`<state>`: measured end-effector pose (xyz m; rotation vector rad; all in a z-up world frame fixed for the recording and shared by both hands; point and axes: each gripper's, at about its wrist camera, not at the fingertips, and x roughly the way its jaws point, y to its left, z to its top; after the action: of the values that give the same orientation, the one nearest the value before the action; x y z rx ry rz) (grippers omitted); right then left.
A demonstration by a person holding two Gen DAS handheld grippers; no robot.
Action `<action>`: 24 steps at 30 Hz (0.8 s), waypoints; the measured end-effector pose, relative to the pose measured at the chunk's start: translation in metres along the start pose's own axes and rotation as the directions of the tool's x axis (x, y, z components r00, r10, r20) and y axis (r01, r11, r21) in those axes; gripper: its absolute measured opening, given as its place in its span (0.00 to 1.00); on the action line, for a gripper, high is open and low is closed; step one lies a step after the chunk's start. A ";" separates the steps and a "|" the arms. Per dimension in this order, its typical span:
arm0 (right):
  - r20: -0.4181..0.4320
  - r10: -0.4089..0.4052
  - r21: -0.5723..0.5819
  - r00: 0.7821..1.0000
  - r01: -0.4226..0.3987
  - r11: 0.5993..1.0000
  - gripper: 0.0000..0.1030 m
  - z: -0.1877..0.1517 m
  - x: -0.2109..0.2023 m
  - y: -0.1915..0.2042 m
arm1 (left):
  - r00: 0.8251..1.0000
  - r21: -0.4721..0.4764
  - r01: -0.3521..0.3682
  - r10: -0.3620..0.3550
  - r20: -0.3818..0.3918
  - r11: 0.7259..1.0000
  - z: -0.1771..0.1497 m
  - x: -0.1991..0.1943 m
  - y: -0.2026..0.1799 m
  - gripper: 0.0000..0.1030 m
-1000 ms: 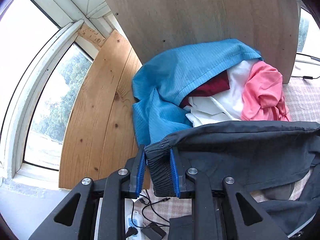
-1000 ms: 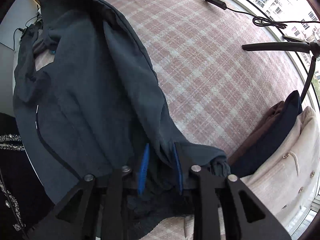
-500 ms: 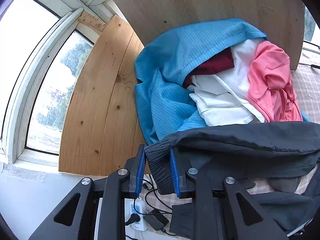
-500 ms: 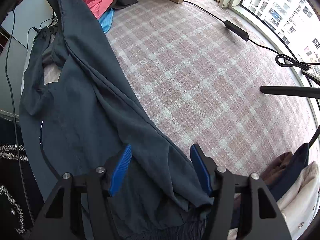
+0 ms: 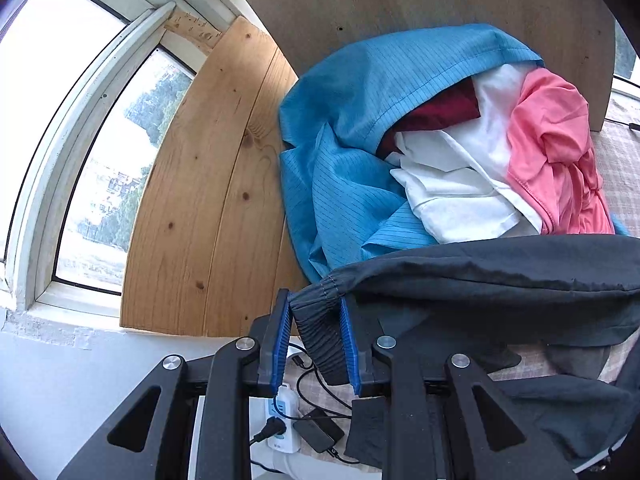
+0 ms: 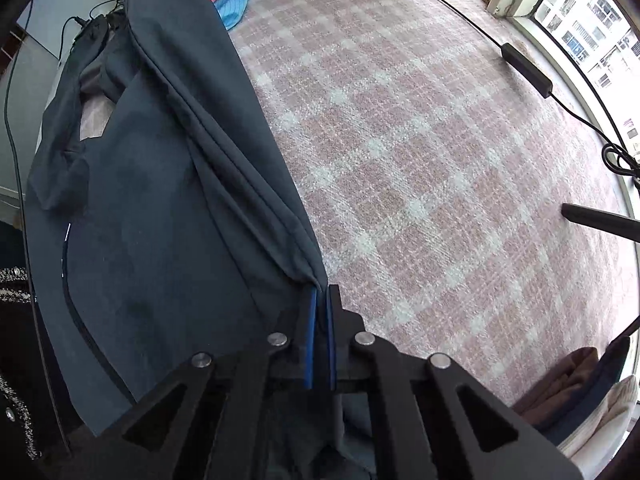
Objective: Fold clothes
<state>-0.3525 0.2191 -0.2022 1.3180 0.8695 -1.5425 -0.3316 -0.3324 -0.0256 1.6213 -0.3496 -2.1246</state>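
Note:
Dark grey trousers (image 6: pixel 160 208) hang stretched between my two grippers above a pink plaid cloth surface (image 6: pixel 420 168). My left gripper (image 5: pixel 315 308) is shut on the gathered elastic waistband (image 5: pixel 316 328), and the fabric (image 5: pixel 500 276) runs off to the right. In the right wrist view my right gripper (image 6: pixel 321 298) is shut on a folded edge of the same trousers, the blue pads nearly touching. The rest of the garment drapes down to the left of that gripper.
A heap of clothes lies behind the trousers: a blue garment (image 5: pixel 352 152), white (image 5: pixel 460 192), pink (image 5: pixel 556 152) and dark red (image 5: pixel 440 112). Wooden boards (image 5: pixel 208 200) lean at the window. A power strip (image 5: pixel 284 424) lies below. Folded clothes (image 6: pixel 584 392) and a cable (image 6: pixel 532 76) sit to the right.
My right gripper opened, let go of the bunched fabric, then shut again on a folded edge further along the trousers. The left gripper kept its hold on the waistband and moved slightly.

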 end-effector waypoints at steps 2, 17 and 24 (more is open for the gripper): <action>0.047 -0.052 0.035 0.998 0.050 0.998 0.04 -0.003 -0.023 0.007 | 1.000 0.006 0.002 -0.002 0.018 1.000 0.003 -0.003 0.000 0.22; 0.274 -0.346 0.449 0.897 0.199 0.871 0.03 -0.103 -0.160 0.113 | 0.982 0.061 0.076 -0.085 0.168 0.995 -0.127 -0.019 0.032 0.22; 0.133 -0.225 0.581 0.965 0.108 0.807 0.03 -0.164 -0.075 0.193 | 0.979 0.167 0.202 -0.202 -0.018 0.965 -0.252 0.059 -0.014 0.19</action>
<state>-0.1129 0.3168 -0.1512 1.4901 0.4073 -2.1457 -0.1057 -0.3326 -0.1519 1.8214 -0.3872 -2.2981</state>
